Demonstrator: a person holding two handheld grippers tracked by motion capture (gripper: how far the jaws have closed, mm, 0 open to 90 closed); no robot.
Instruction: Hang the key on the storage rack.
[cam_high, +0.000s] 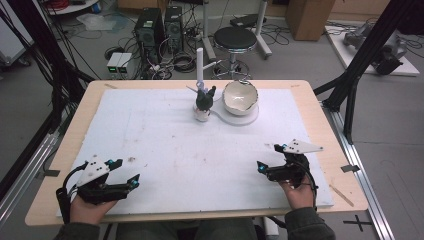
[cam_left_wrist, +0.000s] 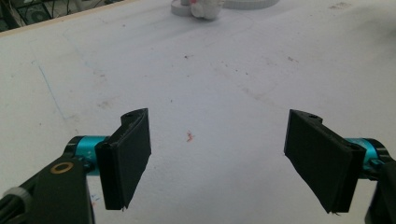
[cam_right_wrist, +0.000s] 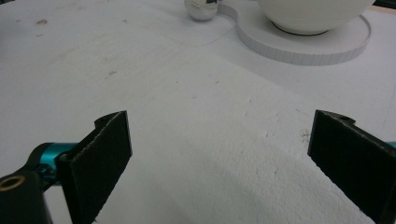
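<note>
We hold the left gripper (cam_high: 126, 172) and right gripper (cam_high: 269, 157) low over the white board (cam_high: 150, 135), jaws spread wide, nothing between them. The white bowl (cam_high: 240, 97) sits far ahead of both, beside a dark-topped small object (cam_high: 203, 102).

Nothing here can be read. From where I stand, no word, number, label or brand shows on anything. The white foam board (cam_high: 165, 135) on the counter (cam_high: 320, 107), ahead of both pairs of jaws, carries only specks, scuffs and a small red mark, none of them letters. The white bowl (cam_high: 239, 96) far ahead of the jaws is plain. The two computer towers (cam_high: 159, 27) on the floor beyond the counter are too small and dark to show any badge. A black cross (cam_high: 361, 222) is marked on the floor, to the right of the right-hand jaws.
</note>
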